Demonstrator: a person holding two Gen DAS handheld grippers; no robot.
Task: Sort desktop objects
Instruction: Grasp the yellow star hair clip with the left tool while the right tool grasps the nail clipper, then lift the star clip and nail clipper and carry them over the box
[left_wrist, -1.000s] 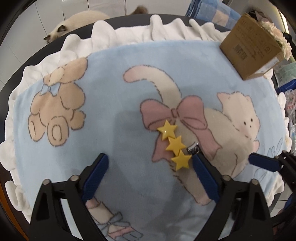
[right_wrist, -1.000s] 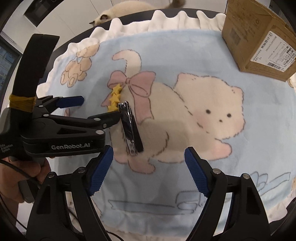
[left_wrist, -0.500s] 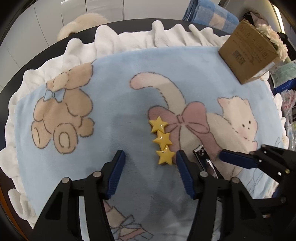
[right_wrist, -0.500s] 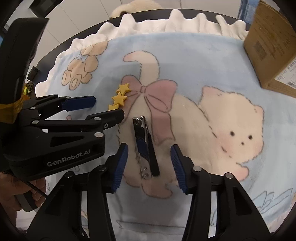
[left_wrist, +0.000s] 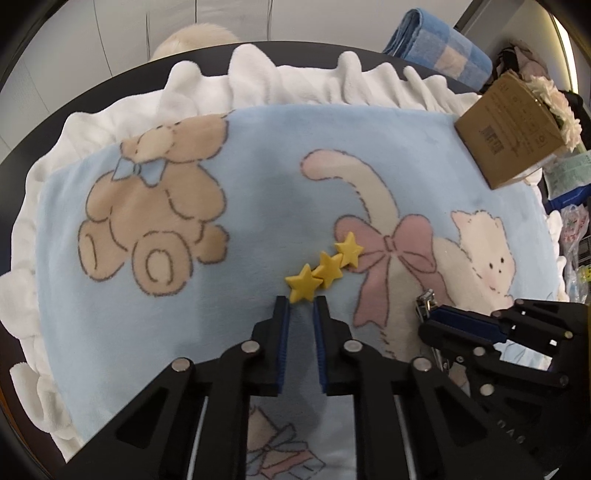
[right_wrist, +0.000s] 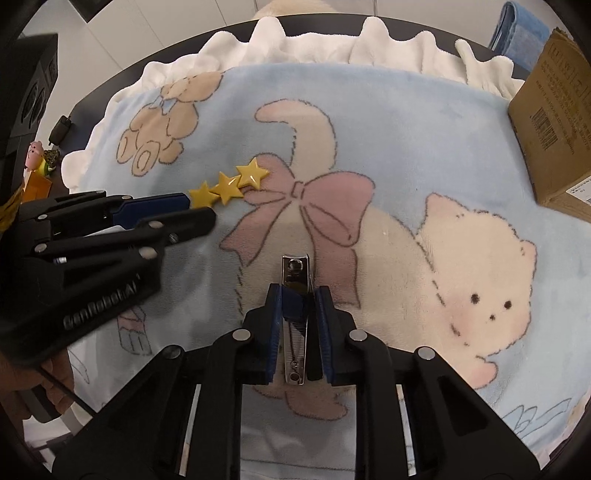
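A yellow three-star hair clip (left_wrist: 327, 269) (right_wrist: 229, 186) lies on the blue cartoon blanket (left_wrist: 258, 184). My left gripper (left_wrist: 301, 301) (right_wrist: 199, 208) is at the clip's near end, its jaws closing, the tips pinching the nearest star. A steel nail clipper (right_wrist: 295, 271) (left_wrist: 424, 301) lies on the printed cat. My right gripper (right_wrist: 299, 290) (left_wrist: 428, 323) straddles it lengthwise. Its jaws are closing, with the blue pads against the clipper's two sides. The clipper's head sticks out beyond the fingertips.
A cardboard box (left_wrist: 509, 136) (right_wrist: 554, 122) stands on the blanket's far right corner, with pale flowers (left_wrist: 554, 103) behind it. A folded blue checked towel (left_wrist: 439, 48) and a pale cat (left_wrist: 201, 37) are beyond the black table edge. Small figurines (right_wrist: 37, 155) sit at the left.
Both grippers went from wide open to nearly shut. The left slid to the star clip's end and the clip swung slightly. The right came down over the nail clipper.
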